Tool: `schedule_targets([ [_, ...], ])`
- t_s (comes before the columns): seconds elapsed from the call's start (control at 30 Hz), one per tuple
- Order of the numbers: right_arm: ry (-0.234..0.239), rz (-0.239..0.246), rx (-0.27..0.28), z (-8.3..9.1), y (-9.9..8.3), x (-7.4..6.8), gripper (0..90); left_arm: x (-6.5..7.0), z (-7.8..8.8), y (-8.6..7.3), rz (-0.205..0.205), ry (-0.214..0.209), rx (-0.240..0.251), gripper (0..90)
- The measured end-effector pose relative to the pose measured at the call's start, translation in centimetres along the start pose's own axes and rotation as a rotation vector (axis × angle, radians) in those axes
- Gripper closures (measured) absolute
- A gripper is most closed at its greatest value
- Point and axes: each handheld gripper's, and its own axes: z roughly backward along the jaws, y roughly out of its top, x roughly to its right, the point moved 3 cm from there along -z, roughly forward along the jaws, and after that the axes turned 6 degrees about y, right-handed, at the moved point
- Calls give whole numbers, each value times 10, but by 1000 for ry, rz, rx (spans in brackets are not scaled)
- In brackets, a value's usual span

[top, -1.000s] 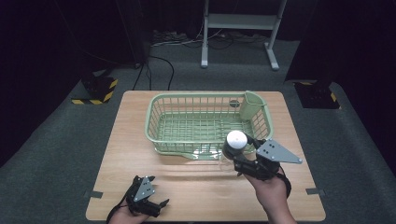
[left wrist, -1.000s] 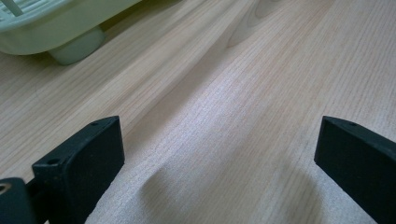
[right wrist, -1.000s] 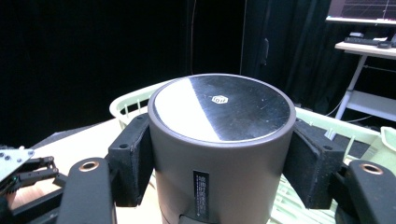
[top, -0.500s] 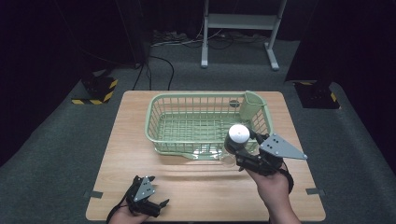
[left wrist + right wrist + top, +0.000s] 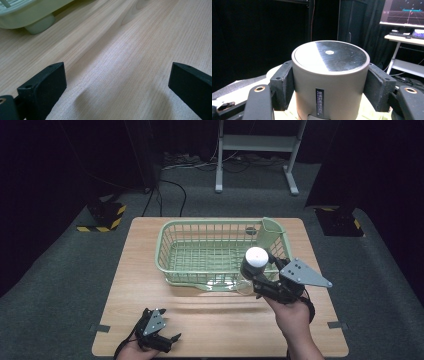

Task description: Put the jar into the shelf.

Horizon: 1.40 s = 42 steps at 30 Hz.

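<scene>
Dark room, grey carpet, one pale wooden table [image 5: 215, 320] under the high camera; items logged from the held piece outward.

Item 1, bottle [image 5: 254, 265]: grey cylinder with a flat, pale lid, a clear lower part showing beneath it in the high view. I have it clamped in my right gripper [image 5: 260, 279], lifted off the table and hanging over the near right rim of the basket. In the right gripper view the lid [image 5: 331, 55] faces the camera and both black pads [image 5: 283, 83] press the grey wall from either side, with a small printed label between them. Grip looks square and firm.

Item 2, basket [image 5: 170, 265]: pale green wire-sided tray, centre of the table, with an upright cutlery pocket [image 5: 270, 234] at its far right corner. Its floor appears bare as far as I can see; the part beneath the bottle is hidden.

Item 3, left gripper [image 5: 167, 340]: resting at the near left edge of the table, jaws spread wide with nothing but wood grain between them. One foot of the basket [image 5: 41, 23] shows at the top left of the left gripper view. Idle.

Status, my reading: the pick-up is done and the carry is nearly done, since the bottle is already at the basket's edge. Left to do: bring it in over the basket floor, lower it, let go, and draw the right gripper clear. I cannot tell yet whether it is meant to stand or lie.
</scene>
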Motion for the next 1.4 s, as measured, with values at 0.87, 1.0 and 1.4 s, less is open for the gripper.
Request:
schedule_targets([
  [0.87, -33, 24, 73, -22, 39, 11, 329, -1, 1, 0, 6, -8, 5, 19],
  [1.0, -39, 25, 66, -29, 40, 14, 329, -1, 1, 1, 8, -9, 7, 19],
  [1.4, -54, 27, 44, -59, 37, 28, 329, -1, 1, 1, 6, -11, 8, 19],
])
